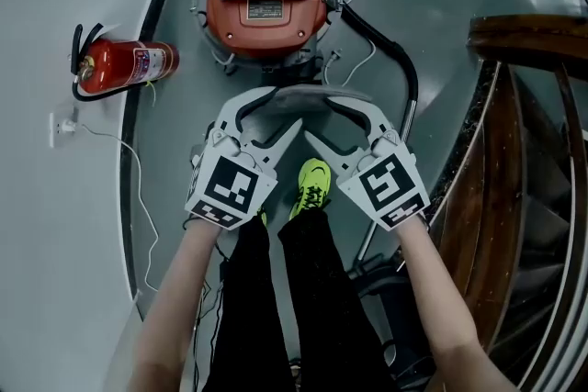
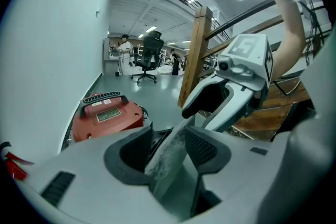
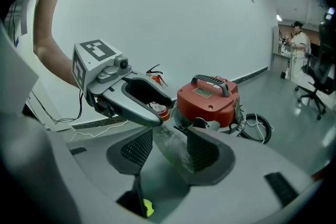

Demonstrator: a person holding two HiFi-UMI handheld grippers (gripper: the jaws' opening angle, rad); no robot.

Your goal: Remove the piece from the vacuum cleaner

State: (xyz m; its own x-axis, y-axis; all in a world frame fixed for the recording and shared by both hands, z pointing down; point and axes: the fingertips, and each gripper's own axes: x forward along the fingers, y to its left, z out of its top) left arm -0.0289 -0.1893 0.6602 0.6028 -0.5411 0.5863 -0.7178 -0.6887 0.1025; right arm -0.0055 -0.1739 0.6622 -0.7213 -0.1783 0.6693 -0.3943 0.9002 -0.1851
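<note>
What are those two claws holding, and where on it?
Nothing clamped: the dusty grey piece spans the left gripper and right gripper, one end between each one's open jaws, pads not pressing.

We saw our right gripper (image 3: 170, 140) with its two jaws standing apart. A flat, dusty gray piece (image 3: 173, 153) slanted between them. The left gripper (image 3: 153, 117) was at the left, with its tip at the far end of the piece. Behind them the red vacuum cleaner (image 3: 207, 102) sat on the floor (image 3: 294, 128). A black hose (image 3: 260, 128) was curled beside it. A red fire extinguisher (image 3: 161, 112) was by the white wall (image 3: 184, 18).
</note>
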